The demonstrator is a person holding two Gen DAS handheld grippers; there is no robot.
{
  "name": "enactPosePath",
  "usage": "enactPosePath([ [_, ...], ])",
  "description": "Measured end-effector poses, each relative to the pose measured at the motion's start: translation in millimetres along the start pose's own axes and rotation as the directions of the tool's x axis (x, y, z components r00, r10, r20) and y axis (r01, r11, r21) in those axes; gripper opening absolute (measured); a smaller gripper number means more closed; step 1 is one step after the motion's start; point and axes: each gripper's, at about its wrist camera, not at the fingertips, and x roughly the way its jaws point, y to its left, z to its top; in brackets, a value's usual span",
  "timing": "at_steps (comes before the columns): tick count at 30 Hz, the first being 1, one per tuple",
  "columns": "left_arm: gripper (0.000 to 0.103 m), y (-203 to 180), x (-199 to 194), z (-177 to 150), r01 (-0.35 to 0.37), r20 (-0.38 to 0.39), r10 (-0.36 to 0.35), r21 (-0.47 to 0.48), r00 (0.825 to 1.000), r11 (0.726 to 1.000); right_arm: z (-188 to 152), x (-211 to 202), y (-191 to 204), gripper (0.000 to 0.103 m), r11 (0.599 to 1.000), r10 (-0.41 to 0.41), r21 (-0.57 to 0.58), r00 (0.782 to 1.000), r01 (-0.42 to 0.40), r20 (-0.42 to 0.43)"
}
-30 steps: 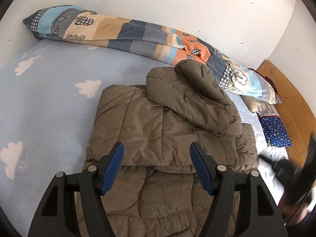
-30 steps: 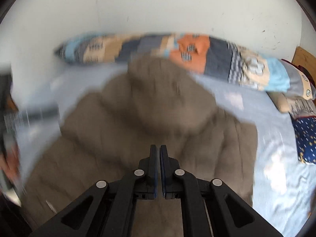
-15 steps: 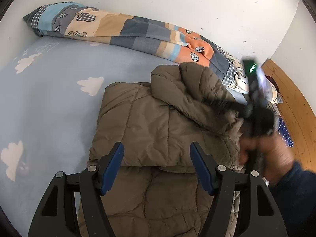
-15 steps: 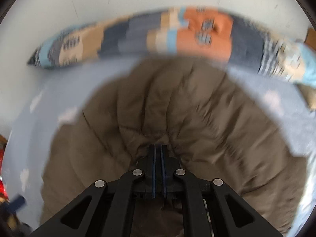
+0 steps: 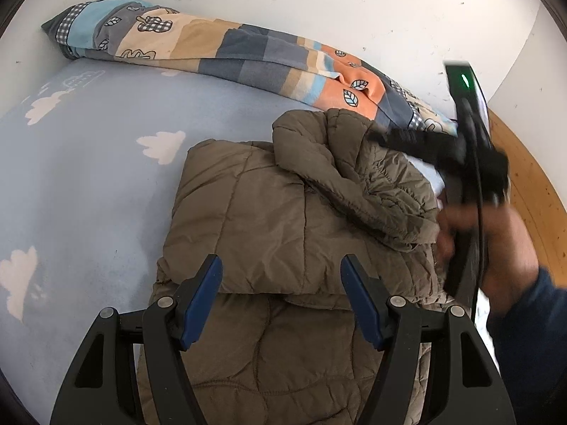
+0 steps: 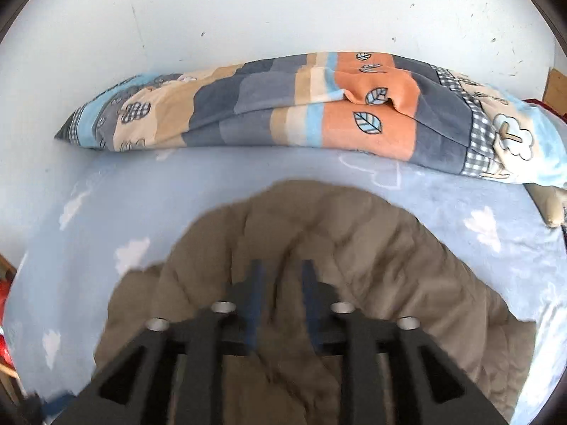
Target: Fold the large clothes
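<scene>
A brown padded jacket [image 5: 283, 219] is lying partly folded on the cloud-print bed [image 5: 88, 163], the hood still needing tucking, as the left gripper [image 5: 281, 283] is hovering wide open and the right gripper [image 6: 281, 283] is parting over it.

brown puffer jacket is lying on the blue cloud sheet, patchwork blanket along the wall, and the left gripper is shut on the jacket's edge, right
Not quite. The left gripper is open, its blue pads wide apart above the jacket and gripping nothing, as the left wrist view shows. The rest holds: the brown puffer jacket lies on the blue cloud sheet, with the patchwork blanket along the wall.
</scene>
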Motion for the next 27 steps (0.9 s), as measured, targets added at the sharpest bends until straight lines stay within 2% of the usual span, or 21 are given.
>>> enactPosePath([
  [2,0.068,-0.4,0.9,-0.2,-0.010,-0.002,0.010,0.007,1.000,1.000,5.4,14.7,5.1,0.033,1.000,0.022,0.011,1.000,-0.022,-0.015],
  [5,0.068,1.4,1.7,1.4,-0.013,-0.001,0.013,0.000,1.000,1.000,-4.3,43.2,33.0,0.035,0.996,0.077,-0.040,0.993,-0.081,-0.084],
  [7,0.068,2.5,2.9,2.6,-0.020,-0.003,0.020,0.000,1.000,1.000,-22.2,61.3,52.9,0.035,0.990,0.052,-0.119,0.988,-0.070,-0.148],
  [10,0.068,2.8,5.0,3.3,-0.015,-0.011,0.015,-0.004,1.000,1.000,-38.9,78.4,60.5,0.035,0.983,-0.007,-0.183,0.981,-0.030,-0.196],
  [11,0.068,2.3,5.2,3.2,-0.014,-0.012,0.014,-0.002,1.000,1.000,-38.4,74.3,58.7,0.035,0.983,-0.007,-0.181,0.982,-0.028,-0.189],
  [13,0.068,0.8,4.7,2.4,-0.013,-0.013,0.013,0.006,1.000,1.000,-32.5,53.8,49.3,0.035,0.988,0.050,-0.135,0.987,-0.071,-0.150],
  [15,0.068,0.0,2.8,2.6,-0.010,-0.009,0.010,0.011,1.000,1.000,-26.5,15.1,34.7,0.035,0.991,0.089,-0.090,0.993,-0.095,-0.071],
  [18,0.068,2.6,0.2,3.7,-0.014,0.000,0.014,0.001,1.000,1.000,-32.7,-29.4,8.8,0.035,0.997,0.028,-0.076,1.000,-0.027,0.003],
  [23,0.068,4.2,0.0,2.7,-0.015,-0.001,0.015,-0.007,1.000,1.000,-67.0,-58.7,-30.9,0.035,0.997,-0.055,-0.046,0.999,0.054,-0.004],
  [27,0.068,-0.2,-0.4,1.0,-0.014,-0.001,0.014,0.008,1.000,1.000,-95.6,-46.6,-47.8,0.035,0.997,-0.071,-0.006,0.996,0.071,-0.060],
])
